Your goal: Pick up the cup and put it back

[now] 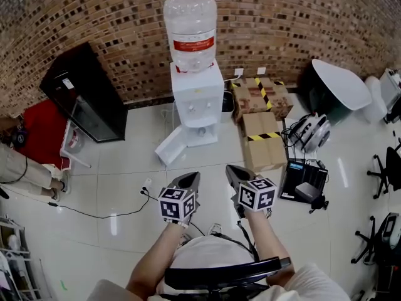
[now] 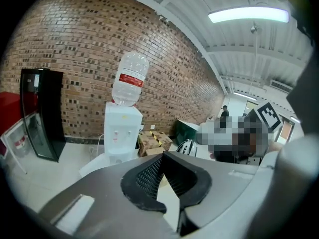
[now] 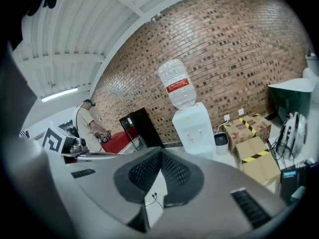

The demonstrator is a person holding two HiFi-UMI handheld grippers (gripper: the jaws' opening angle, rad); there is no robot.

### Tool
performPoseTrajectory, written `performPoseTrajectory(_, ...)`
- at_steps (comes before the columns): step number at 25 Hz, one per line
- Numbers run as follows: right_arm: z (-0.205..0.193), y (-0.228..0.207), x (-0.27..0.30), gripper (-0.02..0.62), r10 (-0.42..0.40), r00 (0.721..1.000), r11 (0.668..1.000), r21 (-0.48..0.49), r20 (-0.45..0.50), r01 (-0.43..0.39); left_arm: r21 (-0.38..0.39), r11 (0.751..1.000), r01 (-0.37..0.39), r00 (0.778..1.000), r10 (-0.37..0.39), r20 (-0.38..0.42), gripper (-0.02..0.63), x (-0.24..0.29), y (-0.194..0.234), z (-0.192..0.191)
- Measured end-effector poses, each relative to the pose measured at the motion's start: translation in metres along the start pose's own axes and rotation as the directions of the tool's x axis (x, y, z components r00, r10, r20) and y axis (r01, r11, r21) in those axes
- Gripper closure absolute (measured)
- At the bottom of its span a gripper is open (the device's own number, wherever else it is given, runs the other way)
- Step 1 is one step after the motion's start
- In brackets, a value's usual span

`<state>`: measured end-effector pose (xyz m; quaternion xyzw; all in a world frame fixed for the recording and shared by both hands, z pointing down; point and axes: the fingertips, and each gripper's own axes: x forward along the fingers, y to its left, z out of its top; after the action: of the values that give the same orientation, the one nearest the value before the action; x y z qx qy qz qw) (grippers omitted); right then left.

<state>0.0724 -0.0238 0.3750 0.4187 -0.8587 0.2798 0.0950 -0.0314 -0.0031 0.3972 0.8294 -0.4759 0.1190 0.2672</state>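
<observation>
1. Head view: we see the left gripper (image 1: 189, 178) and the right gripper (image 1: 233, 170) side by side at lower centre, pointing toward the water dispenser (image 1: 197, 102) at upper centre.
2. Left gripper view: the jaws meet tip to tip, with nothing between them.
3. Right gripper view: the jaws likewise meet, empty.
4. We cannot tell where the cup is.
</observation>
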Motion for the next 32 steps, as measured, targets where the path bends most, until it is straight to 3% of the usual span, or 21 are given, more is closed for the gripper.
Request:
performPoseTrajectory(6,-0.016,0.032,-0.007,0.584,-0.047,0.998,0.998,0.041,0.047,0.046,0.015,1.0,0.013,1.0,-0.013,-0.025,0.604,-0.025,0.003,-0.018)
performPoseTrajectory(11,-0.034,0.049,-0.013,0.584,-0.064,0.998,0.997,0.038,0.028,0.063,-0.015,1.0,0.009,1.0,-0.01,-0.011,0.604,-0.046,0.016,-0.027)
performPoseTrajectory(21,-0.03,0.08,-0.02,0.583,-0.096,0.995,0.993,-0.062,0.021,0.097,-0.014,0.999,0.048,0.998,-0.047,0.048,0.604,-0.067,0.015,-0.015)
performPoseTrajectory(32,-0.024,0.088,-0.018,0.583,-0.107,0.994,0.991,-0.078,0.032,0.11,-0.019,0.998,0.053,0.997,-0.051,0.065,0.604,-0.073,0.022,-0.009)
